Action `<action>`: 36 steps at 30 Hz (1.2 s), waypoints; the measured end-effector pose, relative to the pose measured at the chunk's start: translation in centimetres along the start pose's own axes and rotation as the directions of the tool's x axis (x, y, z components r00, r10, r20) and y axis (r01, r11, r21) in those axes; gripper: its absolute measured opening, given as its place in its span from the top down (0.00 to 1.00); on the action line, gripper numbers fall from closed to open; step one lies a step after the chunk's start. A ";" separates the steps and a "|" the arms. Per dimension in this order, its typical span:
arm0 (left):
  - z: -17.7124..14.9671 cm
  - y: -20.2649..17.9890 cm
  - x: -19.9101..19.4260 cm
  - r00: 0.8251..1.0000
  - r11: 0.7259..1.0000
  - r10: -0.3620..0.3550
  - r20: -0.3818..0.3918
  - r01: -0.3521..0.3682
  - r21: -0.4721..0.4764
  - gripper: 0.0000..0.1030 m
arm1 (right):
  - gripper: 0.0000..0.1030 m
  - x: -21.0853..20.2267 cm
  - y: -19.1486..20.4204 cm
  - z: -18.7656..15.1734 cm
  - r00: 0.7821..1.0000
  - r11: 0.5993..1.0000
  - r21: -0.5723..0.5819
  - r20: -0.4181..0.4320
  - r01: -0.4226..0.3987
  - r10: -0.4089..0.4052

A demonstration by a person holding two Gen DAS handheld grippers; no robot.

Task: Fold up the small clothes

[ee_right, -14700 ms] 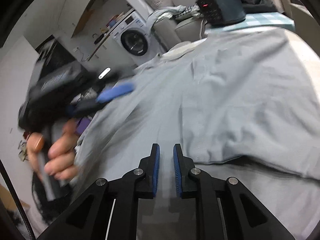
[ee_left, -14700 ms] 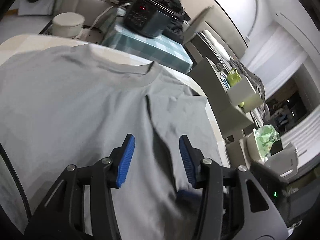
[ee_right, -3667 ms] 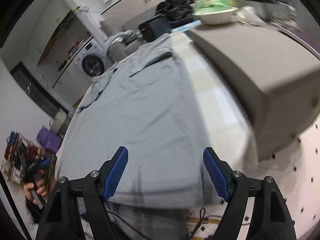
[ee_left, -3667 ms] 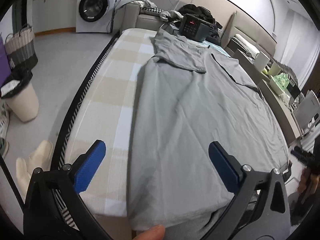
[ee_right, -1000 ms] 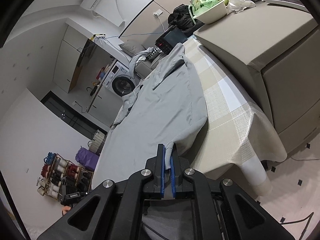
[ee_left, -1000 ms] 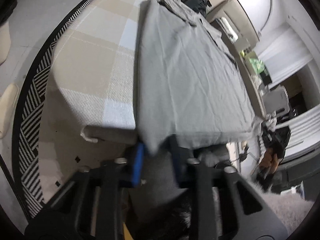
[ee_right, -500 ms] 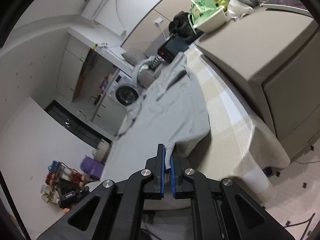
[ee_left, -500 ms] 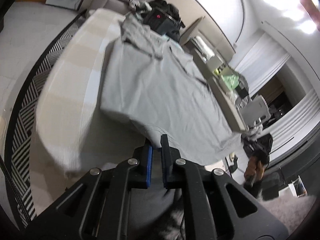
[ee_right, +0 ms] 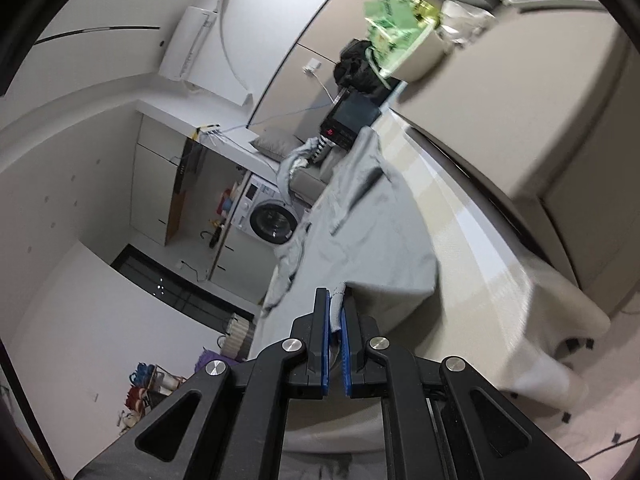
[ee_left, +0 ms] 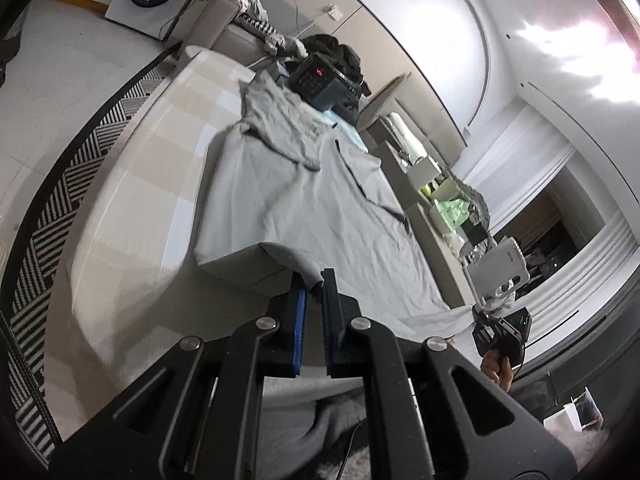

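Note:
A grey T-shirt (ee_left: 320, 204) lies lengthwise on a table covered in a beige checked cloth (ee_left: 152, 184), collar end far away, both sleeves folded in. My left gripper (ee_left: 313, 280) is shut on the shirt's near left hem corner and holds it lifted off the cloth. In the right wrist view the same shirt (ee_right: 360, 232) runs away from me, and my right gripper (ee_right: 335, 300) is shut on the near right hem corner, also raised. The hem hangs slack between the two corners. The other gripper (ee_left: 500, 332), held in a hand, shows at the left wrist view's right edge.
A black appliance with a red display (ee_left: 320, 80) stands at the table's far end. A beige cabinet (ee_right: 520, 128) runs along the right side, with a white tub of green bags (ee_right: 400, 20) on it. A washing machine (ee_right: 272, 224) stands beyond. Striped rug (ee_left: 48, 184) on the left.
My left gripper has shut on the hem corner and lifted it, pulling the near edge off the table. My right gripper has kept its grip and has tilted a little.

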State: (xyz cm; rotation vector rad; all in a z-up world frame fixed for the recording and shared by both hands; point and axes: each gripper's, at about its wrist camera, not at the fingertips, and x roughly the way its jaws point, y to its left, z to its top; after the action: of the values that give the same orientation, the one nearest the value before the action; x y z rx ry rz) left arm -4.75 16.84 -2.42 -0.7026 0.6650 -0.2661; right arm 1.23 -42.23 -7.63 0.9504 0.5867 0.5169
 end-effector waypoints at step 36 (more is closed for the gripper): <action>27.2 -2.9 15.2 0.978 0.999 0.048 0.202 -0.050 0.006 0.96 | 0.95 19.0 9.3 19.0 0.977 0.989 -0.072 0.181 0.128 -0.113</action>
State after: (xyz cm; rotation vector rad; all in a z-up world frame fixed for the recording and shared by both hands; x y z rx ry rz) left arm 24.37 21.90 7.83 -0.6914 0.4865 -0.1501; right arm 26.38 -36.86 4.52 0.8656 0.4566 0.3415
